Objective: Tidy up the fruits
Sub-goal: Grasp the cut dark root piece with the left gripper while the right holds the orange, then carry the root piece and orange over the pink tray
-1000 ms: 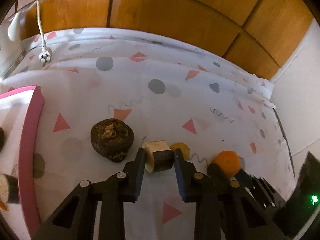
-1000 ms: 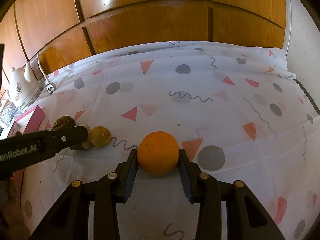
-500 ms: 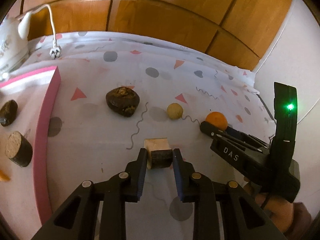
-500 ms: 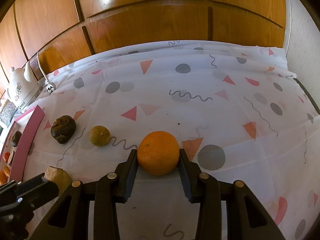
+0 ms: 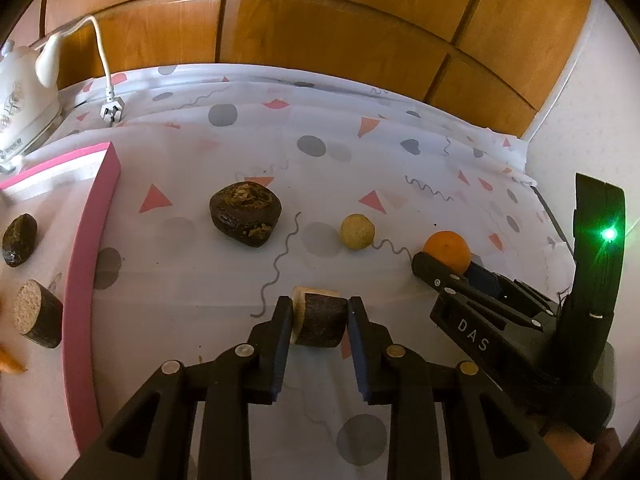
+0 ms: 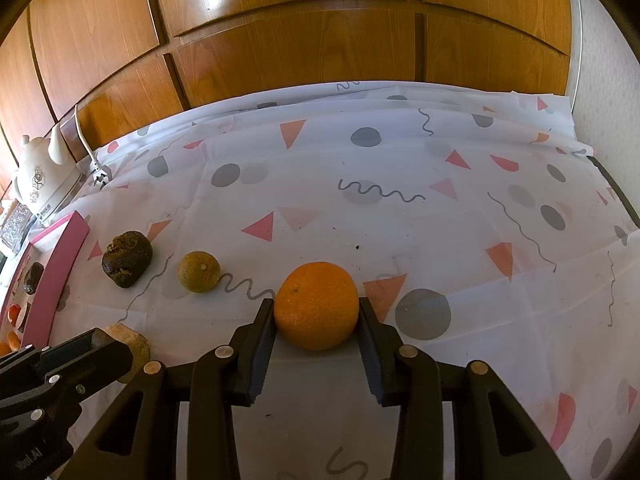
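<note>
My left gripper (image 5: 318, 312) is shut on a dark-skinned cut fruit piece (image 5: 318, 320) with a pale cut face, held above the patterned cloth. My right gripper (image 6: 316, 314) is shut on an orange (image 6: 316, 304); it also shows at the right of the left wrist view (image 5: 446, 246). A dark shrivelled fruit (image 5: 245, 213) and a small yellowish round fruit (image 5: 357, 231) lie on the cloth between them. A pink-rimmed tray (image 5: 86, 264) at the left holds a cut dark piece (image 5: 36, 314) and a small dark fruit (image 5: 19, 235).
A white kettle (image 5: 24, 92) with its cord and plug (image 5: 111, 110) stands at the back left. Wooden panels (image 6: 300, 40) back the table. The cloth's right edge meets a white wall (image 5: 580, 100).
My left gripper has pulled back from the table's middle toward me with the cut fruit piece in it. The right gripper and the orange have stayed in place.
</note>
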